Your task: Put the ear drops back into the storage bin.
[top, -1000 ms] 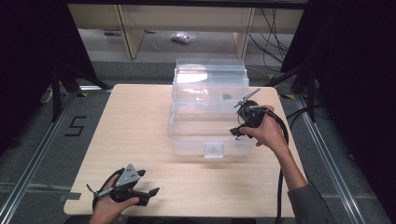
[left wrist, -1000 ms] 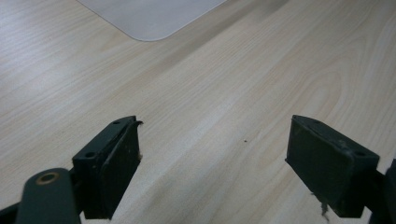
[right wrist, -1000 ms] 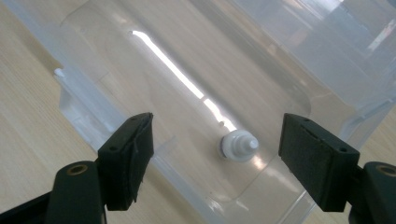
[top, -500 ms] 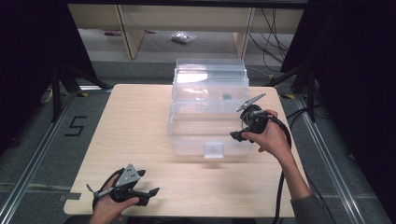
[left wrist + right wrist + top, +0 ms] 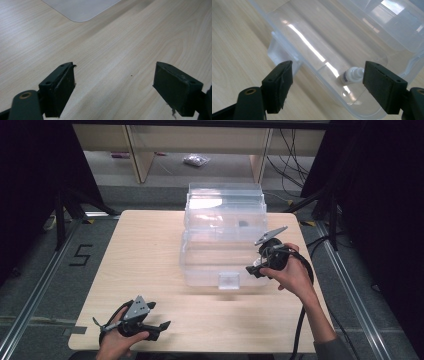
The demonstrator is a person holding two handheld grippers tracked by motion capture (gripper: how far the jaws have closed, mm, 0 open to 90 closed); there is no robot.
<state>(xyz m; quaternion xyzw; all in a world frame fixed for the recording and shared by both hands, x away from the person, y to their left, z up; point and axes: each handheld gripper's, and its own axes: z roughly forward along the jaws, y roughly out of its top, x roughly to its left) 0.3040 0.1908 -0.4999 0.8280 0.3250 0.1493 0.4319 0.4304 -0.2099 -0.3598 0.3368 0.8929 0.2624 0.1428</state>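
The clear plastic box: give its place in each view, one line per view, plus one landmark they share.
High view: clear plastic box, centre of the wooden table.
Left gripper view: a pale rounded corner at top, probably the box.
Right gripper view: upper right, beyond the open jaws.
Shared landmark: the wooden table.

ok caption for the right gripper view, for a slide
Open right gripper poised above a clear plastic bin with a small white bottle inside.

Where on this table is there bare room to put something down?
The widest bare patch is the table's left half, between its left edge and the clear plastic box. A strip along the near edge, between the left gripper and the right forearm, is free too. It is crowded at the box's right front corner, where the right gripper hovers.
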